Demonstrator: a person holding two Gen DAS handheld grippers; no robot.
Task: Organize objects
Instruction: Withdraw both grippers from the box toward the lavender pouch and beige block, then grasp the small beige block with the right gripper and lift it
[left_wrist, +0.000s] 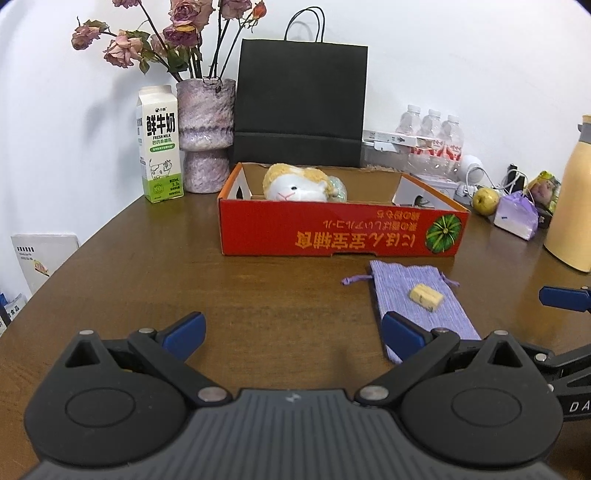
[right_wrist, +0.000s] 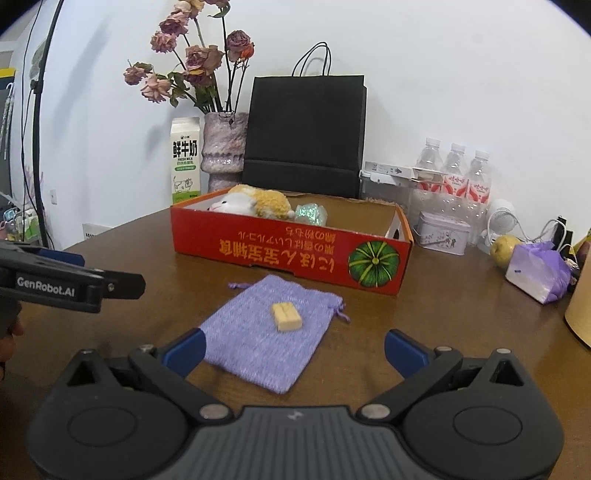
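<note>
A lilac knitted drawstring pouch (right_wrist: 258, 339) lies flat on the brown table, with a small yellow block (right_wrist: 286, 316) resting on top of it. Behind it stands a red cardboard tray (right_wrist: 295, 254) holding a plush animal (right_wrist: 255, 205) and a glittery green item (right_wrist: 312, 213). My right gripper (right_wrist: 293, 350) is open just in front of the pouch, its blue fingertips either side of the near end. My left gripper (left_wrist: 291, 334) is open over bare table, left of the pouch (left_wrist: 417, 299) and block (left_wrist: 425, 296); its right pad overlaps the pouch's near corner. The tray (left_wrist: 332, 232) sits ahead.
At the back stand a milk carton (left_wrist: 159, 144), a vase of dried roses (left_wrist: 205, 136), a black paper bag (left_wrist: 301, 107) and water bottles (left_wrist: 432, 136). A tin (right_wrist: 441, 236), a green apple (right_wrist: 504, 251), a purple packet (right_wrist: 539, 273) and a yellow flask (left_wrist: 572, 195) crowd the right side.
</note>
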